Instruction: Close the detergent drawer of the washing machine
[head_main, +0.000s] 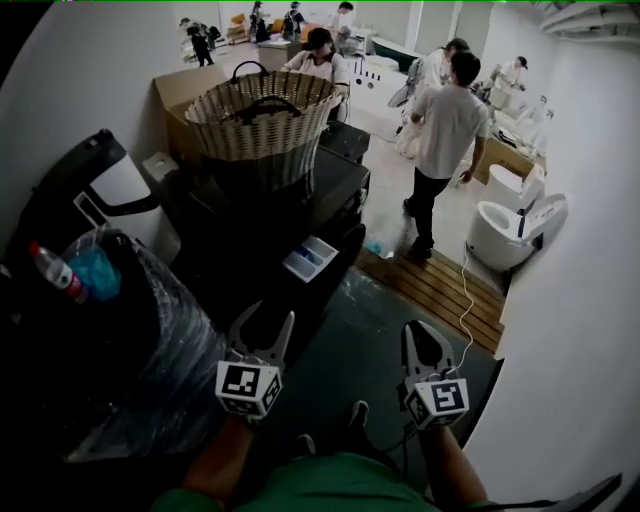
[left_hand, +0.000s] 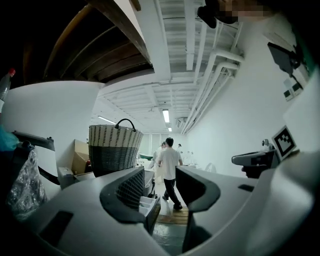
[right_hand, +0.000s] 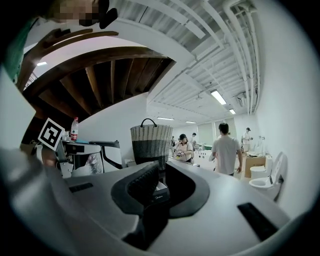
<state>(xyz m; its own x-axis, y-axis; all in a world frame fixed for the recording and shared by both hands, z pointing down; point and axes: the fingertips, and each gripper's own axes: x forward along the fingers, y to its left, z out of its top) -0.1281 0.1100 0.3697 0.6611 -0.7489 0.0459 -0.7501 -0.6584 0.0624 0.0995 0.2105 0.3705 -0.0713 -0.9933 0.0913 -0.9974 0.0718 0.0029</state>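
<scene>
Green shirt (head_main: 335, 485); grey hand-held grippers (head_main: 264, 320) (head_main: 416, 330), b/w marker cubes (head_main: 248, 388) (head_main: 438, 402).

The detergent drawer (head_main: 310, 258) stands pulled out of the front of the dark washing machine (head_main: 335, 185), just left of the centre of the head view. It is a pale, level tray, its compartments open upward, one of them bluish.
</scene>
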